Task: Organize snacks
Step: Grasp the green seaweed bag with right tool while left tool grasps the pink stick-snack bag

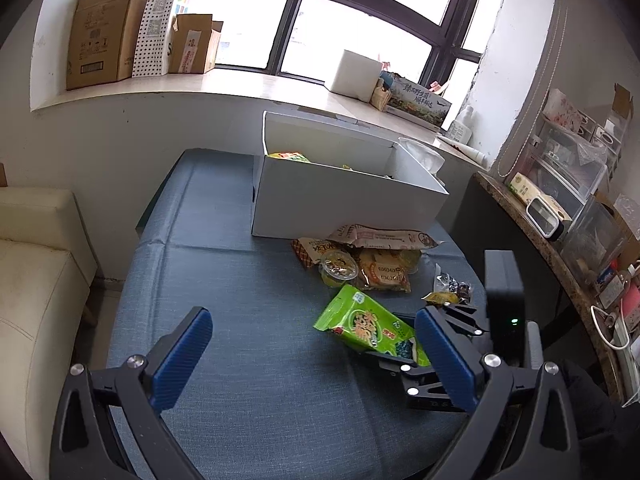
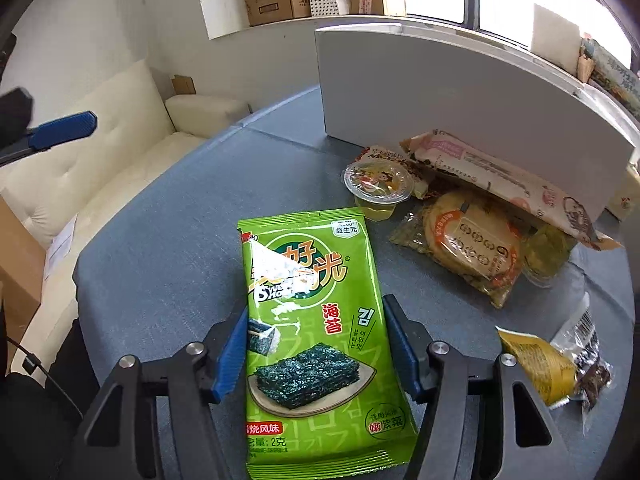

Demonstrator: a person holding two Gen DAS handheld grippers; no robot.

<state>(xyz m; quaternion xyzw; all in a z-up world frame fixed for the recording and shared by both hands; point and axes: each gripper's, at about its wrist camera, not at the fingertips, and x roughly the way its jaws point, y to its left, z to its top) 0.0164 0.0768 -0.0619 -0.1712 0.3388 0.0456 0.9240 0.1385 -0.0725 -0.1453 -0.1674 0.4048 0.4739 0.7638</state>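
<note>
A green seaweed snack packet (image 2: 312, 320) lies between the blue pads of my right gripper (image 2: 316, 344), whose jaws close on its sides just above the blue tablecloth. The packet also shows in the left wrist view (image 1: 364, 320), with the right gripper (image 1: 404, 350) behind it. My left gripper (image 1: 312, 344) is open and empty over the cloth, left of the packet. A white open box (image 1: 344, 196) with a few snacks inside stands at the back of the table. A jelly cup (image 2: 378, 188), a round biscuit pack (image 2: 468, 240) and a long wrapped snack (image 2: 512, 184) lie before the box.
A yellow packet (image 2: 536, 364) and a dark clear packet (image 2: 588, 364) lie at the right. A cream sofa (image 1: 36, 280) stands left of the table. A cluttered side counter (image 1: 560, 216) runs along the right. Cardboard boxes (image 1: 108, 28) stand on the window sill.
</note>
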